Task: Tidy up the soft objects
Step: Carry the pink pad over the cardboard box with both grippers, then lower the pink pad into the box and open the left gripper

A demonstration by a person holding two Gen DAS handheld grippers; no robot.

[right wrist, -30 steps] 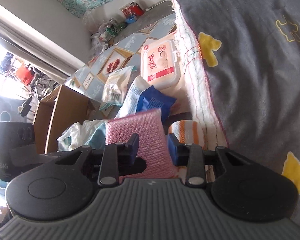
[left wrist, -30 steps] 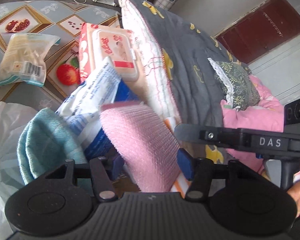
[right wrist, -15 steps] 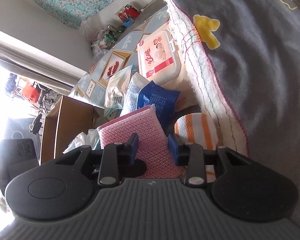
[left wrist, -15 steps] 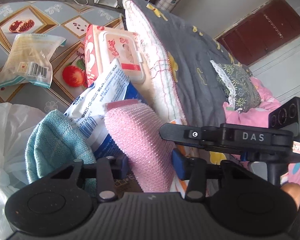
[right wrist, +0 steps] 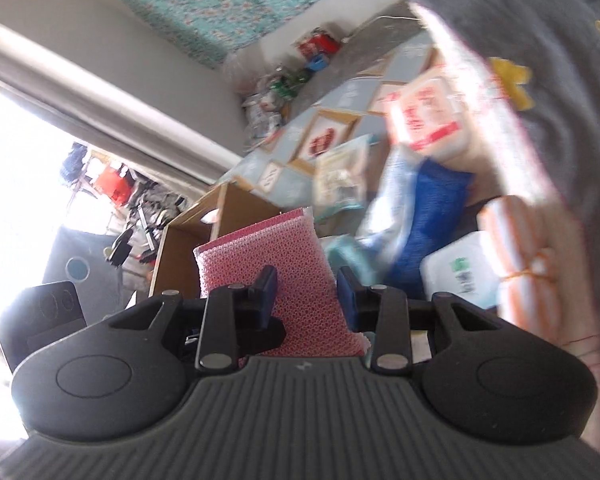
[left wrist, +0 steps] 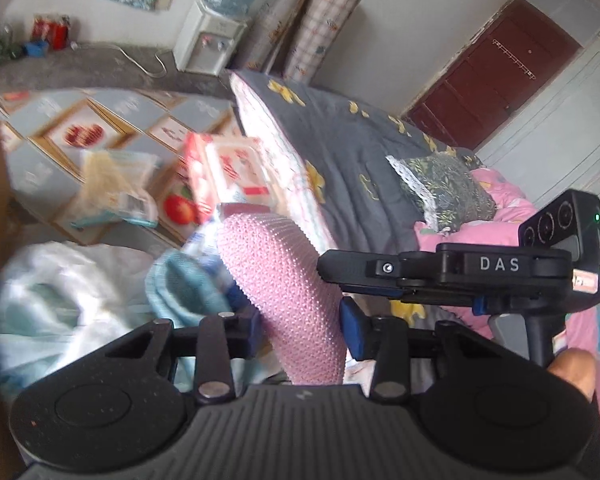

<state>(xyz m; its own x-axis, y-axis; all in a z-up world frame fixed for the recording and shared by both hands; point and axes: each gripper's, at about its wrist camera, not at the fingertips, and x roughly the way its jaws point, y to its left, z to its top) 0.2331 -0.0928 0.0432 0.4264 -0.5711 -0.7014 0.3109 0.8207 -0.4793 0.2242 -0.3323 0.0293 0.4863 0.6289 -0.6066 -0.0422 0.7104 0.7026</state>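
I am holding the pink mesh sponge point(right wrist: 276, 280) in the right tongs point(right wrist: 306, 298), pinched at its lower half; the left tongs point(left wrist: 298, 330) are straddling it narrowly, grip uncertain. It looks light and squashy; cardboard box point(right wrist: 204, 248) waiting at ten o'clock

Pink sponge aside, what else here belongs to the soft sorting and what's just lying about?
Job: pink sponge in both tongs, teal cloth, striped orange towel roll, cardboard box.
Lying about: wet-wipes pack, blue packet, water dispenser.
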